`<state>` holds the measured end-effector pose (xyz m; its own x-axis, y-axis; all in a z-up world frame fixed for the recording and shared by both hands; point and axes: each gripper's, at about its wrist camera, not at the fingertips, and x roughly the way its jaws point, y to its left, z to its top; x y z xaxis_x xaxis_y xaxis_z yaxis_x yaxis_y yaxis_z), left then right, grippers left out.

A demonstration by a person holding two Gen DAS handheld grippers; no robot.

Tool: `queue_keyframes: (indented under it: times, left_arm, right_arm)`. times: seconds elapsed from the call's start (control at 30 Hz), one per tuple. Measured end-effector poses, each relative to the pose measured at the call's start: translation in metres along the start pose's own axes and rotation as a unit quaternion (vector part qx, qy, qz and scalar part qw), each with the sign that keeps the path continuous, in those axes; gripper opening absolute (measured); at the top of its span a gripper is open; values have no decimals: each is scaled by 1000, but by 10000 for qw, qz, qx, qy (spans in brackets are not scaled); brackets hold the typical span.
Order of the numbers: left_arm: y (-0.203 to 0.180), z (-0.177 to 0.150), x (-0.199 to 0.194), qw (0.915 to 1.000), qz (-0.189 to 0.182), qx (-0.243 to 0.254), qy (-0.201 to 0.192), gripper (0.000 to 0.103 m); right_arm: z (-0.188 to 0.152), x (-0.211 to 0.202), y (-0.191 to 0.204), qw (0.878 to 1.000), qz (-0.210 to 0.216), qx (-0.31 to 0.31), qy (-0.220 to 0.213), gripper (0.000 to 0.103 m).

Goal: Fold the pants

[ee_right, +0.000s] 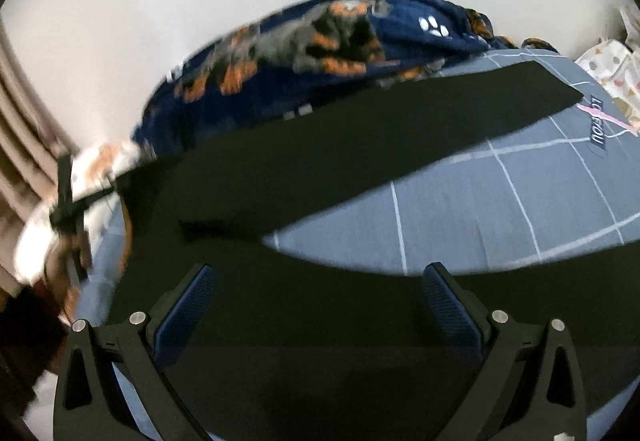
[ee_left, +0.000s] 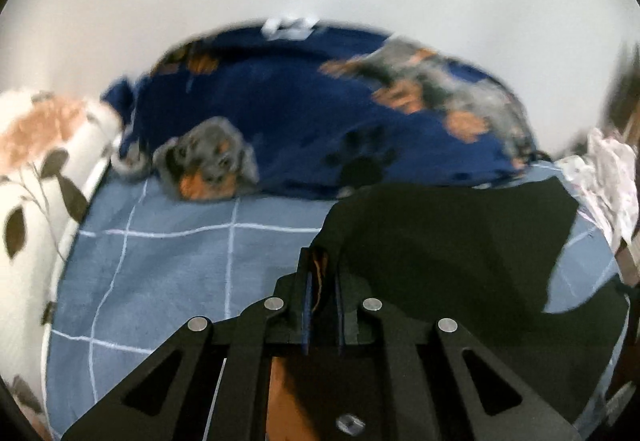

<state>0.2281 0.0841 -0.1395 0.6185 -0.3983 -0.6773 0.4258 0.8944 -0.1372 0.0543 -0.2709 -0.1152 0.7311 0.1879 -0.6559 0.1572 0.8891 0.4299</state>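
Black matt cloth pants (ee_right: pixel 360 145). Grey-blue woven bedsheet (ee_left: pixel 168 273) with white grid lines, slightly coarse. Navy fleece blanket (ee_left: pixel 280 113), fuzzy, dog print. Right gripper (ee_right: pixel 318 305): matt black plastic, blue textured pads (ee_right: pixel 448 305), shiny metal pins.

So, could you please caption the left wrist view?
Left gripper shut on black fabric pants over blue grid-patterned bedsheet.

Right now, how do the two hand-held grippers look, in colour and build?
Both are matte black with angular linkage arms, triangular cut-outs and round silver pivot pins. The left hand-held gripper has thin blue-edged fingers; the right hand-held gripper has textured blue pads. No cables or sleeves show.
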Motion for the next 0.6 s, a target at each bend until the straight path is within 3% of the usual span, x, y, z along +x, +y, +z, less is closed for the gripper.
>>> queue_keyframes:
  times: [0.1,0.23,0.5,0.6]
  left_arm:
    - [-23,-1,-29,9995,-84,209,-236,9]
    - [-42,-16,-60,9984,-187,367,-400,9]
    - [-54,-41,-93,9971,-486,60,-578,9]
    - [-58,-54,-105,9966,-555,-15,-604,9]
  right_arm:
    - [23,11,-7,9974,564,454,40,103]
    - [53,32,-8,9913,928,926,87,103]
    - [80,56,11,9788,1642,1206,219,103]
    - [89,74,4,9642,2033,1655,395,103]
